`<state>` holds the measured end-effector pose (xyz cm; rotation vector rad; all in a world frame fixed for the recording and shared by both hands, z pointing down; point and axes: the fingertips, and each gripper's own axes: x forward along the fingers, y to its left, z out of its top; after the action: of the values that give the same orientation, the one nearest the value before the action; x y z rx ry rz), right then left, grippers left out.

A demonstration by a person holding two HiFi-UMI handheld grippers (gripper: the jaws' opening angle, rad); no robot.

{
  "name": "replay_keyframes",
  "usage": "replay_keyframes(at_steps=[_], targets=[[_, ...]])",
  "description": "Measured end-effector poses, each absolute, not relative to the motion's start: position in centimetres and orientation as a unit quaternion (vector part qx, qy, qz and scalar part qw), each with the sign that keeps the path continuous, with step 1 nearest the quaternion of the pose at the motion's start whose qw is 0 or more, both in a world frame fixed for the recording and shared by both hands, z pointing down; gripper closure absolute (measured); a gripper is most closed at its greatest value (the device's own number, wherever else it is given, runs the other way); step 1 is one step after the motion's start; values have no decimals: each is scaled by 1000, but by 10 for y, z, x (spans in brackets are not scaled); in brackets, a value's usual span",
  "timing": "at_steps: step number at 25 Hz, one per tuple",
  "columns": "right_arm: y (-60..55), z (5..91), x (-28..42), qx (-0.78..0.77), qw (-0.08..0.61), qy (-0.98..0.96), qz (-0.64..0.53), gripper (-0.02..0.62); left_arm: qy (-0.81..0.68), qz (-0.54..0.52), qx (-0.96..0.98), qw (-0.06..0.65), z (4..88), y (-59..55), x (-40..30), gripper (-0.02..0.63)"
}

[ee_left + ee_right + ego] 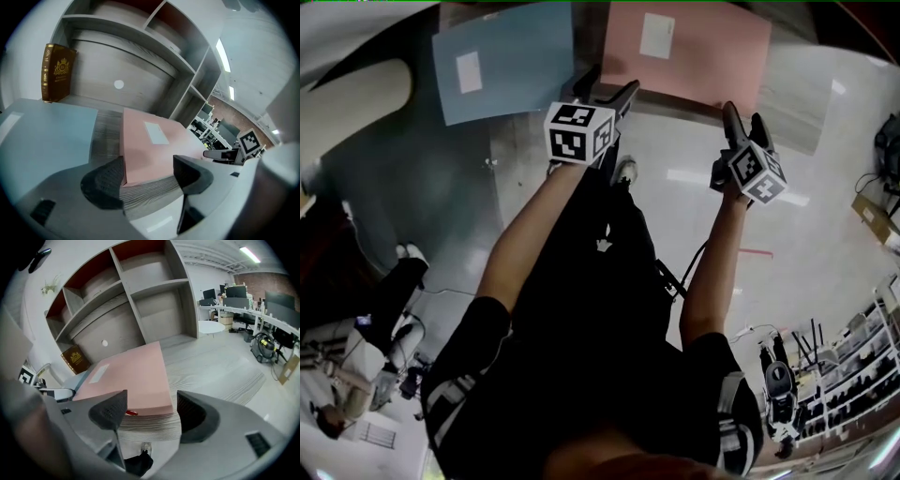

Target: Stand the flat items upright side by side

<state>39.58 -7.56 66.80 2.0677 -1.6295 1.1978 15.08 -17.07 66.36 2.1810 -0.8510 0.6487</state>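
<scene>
Left gripper (pixel 607 86) and right gripper (pixel 744 119), jaws wide and empty, sit poised at the pink folder (pixel 689 47) lying flat beside the blue folder (pixel 502 61); the next move is probably to pinch its near edge and tip it upright.

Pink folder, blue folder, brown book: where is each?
pink folder (pixel 708 56), head view, cover right of its label.
blue folder (pixel 520 56), head view, cover right of its label.
brown book (pixel 57 75), left gripper view, front cover's middle.
</scene>
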Motion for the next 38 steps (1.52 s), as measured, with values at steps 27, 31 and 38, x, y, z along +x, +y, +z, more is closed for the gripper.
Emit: replay_keyframes(at_steps=[27,31,38], targets=[[-18,657,380,677,131,-590,419,265,-332,243,827,384,650,-106,145,281],[3,662,367,671,133,-592,425,265,-339,242,820,393,655,-81,131,281],[22,682,354,664,146,-591,434,265,-357,247,807,401,675,-61,115,281]])
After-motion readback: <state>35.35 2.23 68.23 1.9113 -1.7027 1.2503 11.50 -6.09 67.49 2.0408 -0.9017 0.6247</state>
